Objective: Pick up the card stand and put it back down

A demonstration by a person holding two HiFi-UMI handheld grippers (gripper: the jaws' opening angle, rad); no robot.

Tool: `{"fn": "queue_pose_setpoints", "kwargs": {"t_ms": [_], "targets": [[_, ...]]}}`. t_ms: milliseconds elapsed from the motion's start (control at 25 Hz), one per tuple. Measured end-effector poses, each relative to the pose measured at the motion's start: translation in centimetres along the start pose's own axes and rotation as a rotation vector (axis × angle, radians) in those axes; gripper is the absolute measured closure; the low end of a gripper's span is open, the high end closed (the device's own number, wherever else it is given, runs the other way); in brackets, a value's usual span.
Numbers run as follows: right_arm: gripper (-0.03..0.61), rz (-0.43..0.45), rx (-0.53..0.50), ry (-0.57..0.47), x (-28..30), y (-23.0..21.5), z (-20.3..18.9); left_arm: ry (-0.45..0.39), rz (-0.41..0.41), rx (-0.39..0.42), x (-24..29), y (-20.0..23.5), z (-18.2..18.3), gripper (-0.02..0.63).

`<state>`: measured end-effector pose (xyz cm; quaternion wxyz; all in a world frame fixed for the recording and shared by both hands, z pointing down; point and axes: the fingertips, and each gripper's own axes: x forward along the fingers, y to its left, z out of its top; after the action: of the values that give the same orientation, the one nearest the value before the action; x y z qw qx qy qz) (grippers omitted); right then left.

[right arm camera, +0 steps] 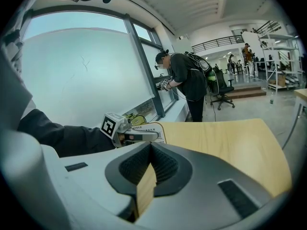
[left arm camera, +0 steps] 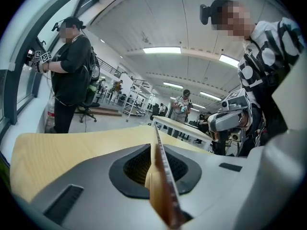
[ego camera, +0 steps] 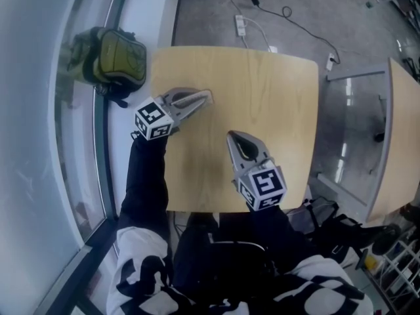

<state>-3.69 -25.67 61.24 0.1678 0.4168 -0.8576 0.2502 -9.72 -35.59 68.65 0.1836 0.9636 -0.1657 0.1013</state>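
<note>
The card stand (right arm camera: 154, 127) is a thin white printed card, upright at the left of the light wooden table (ego camera: 262, 97). My left gripper (ego camera: 209, 98) is shut on it. In the left gripper view the card stand (left arm camera: 163, 171) shows edge-on as a narrow strip, with the left gripper (left arm camera: 154, 140) pressing it from both sides. In the head view only a pale sliver of the card stand (ego camera: 205, 94) shows at the jaw tips. My right gripper (ego camera: 233, 136) is over the middle of the table, shut and holding nothing, and points at the left gripper (right arm camera: 152, 136).
A green backpack (ego camera: 117, 59) lies on the window ledge left of the table. A second table (ego camera: 401, 143) stands to the right. A power strip (ego camera: 241, 23) and cables lie on the floor beyond. A person (right arm camera: 188, 83) stands at the window.
</note>
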Motion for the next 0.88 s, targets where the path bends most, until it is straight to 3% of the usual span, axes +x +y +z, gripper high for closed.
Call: {"fn": "queue_pose_setpoints", "kwargs": {"t_ms": [320,520,640,880], "targets": [[0.557,-0.017,-0.001,-0.039,-1.1,0.5,1.6,0.017,-0.065,-0.053,1.6,-2.5,0.4,0.592],[0.557,-0.049,-0.001,-0.115,-3.0,0.6,4.7,-0.014,-0.064,-0.048,1.0,-5.1,4.0,0.593],[0.557,-0.057,-0.01,-0.162,-4.2,1.4,6.0,0.003,-0.036,-0.009,0.2,-6.7,6.2,0.594],[0.557,-0.07,-0.022,-0.222,-7.5,3.7,7.7,0.004,0.104,0.019,-2.3,-9.8,10.1,0.593]]}}
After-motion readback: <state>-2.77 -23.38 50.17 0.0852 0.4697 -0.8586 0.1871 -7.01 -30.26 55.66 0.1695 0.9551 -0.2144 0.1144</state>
